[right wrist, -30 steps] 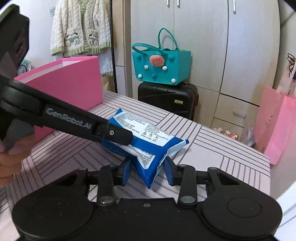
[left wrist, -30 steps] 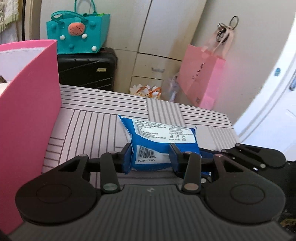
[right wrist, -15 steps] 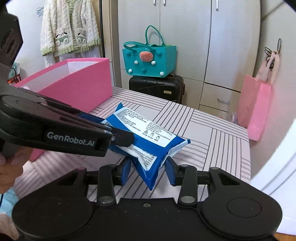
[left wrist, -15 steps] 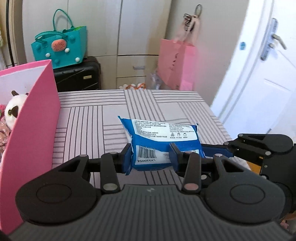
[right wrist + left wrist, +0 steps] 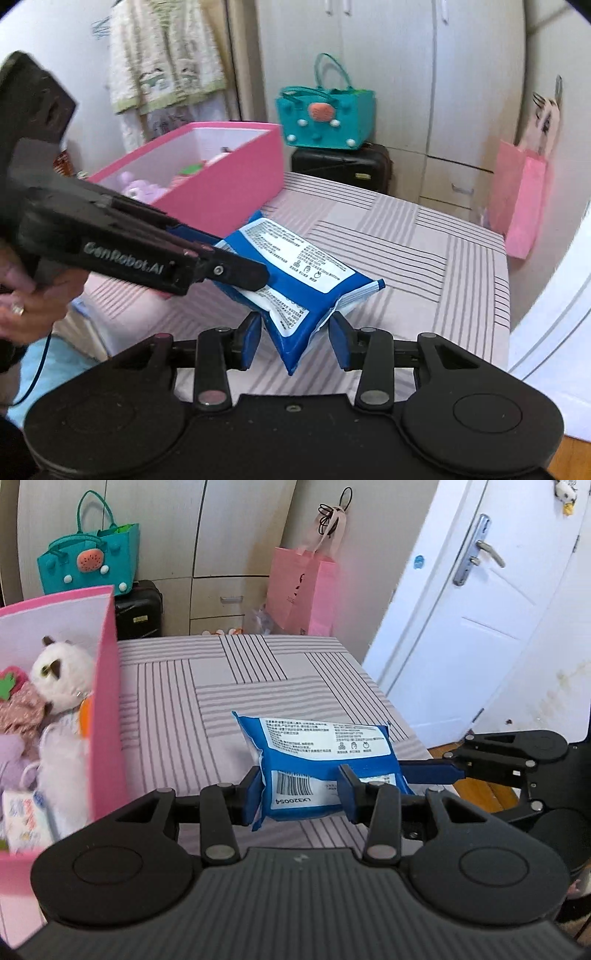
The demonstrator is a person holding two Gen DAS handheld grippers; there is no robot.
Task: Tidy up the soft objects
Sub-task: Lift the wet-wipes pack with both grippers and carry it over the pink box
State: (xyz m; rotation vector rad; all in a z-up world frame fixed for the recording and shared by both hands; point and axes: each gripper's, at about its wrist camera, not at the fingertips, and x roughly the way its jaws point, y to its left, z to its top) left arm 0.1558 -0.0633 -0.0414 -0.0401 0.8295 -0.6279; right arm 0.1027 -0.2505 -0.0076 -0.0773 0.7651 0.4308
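A blue and white wipes pack [image 5: 321, 760] hangs in the air above the striped table [image 5: 229, 686]. My left gripper [image 5: 301, 794] is shut on its near end. My right gripper [image 5: 297, 338] holds the pack's other end [image 5: 299, 291] between its blue pads, and it shows at the right of the left wrist view [image 5: 491, 764]. The pink box [image 5: 107, 709] stands to the left, with a white plush cat [image 5: 59, 675] and other soft toys inside. It also shows in the right wrist view [image 5: 221, 184].
A teal bag [image 5: 88, 561] sits on a black suitcase [image 5: 138, 613] behind the table. A pink paper bag [image 5: 299, 590] hangs by the cupboards. A white door [image 5: 472, 627] is to the right. The table's right edge is near the pack.
Both grippers have lifted the pack higher off the table. The view now looks down into the pink box, and the toys inside show.
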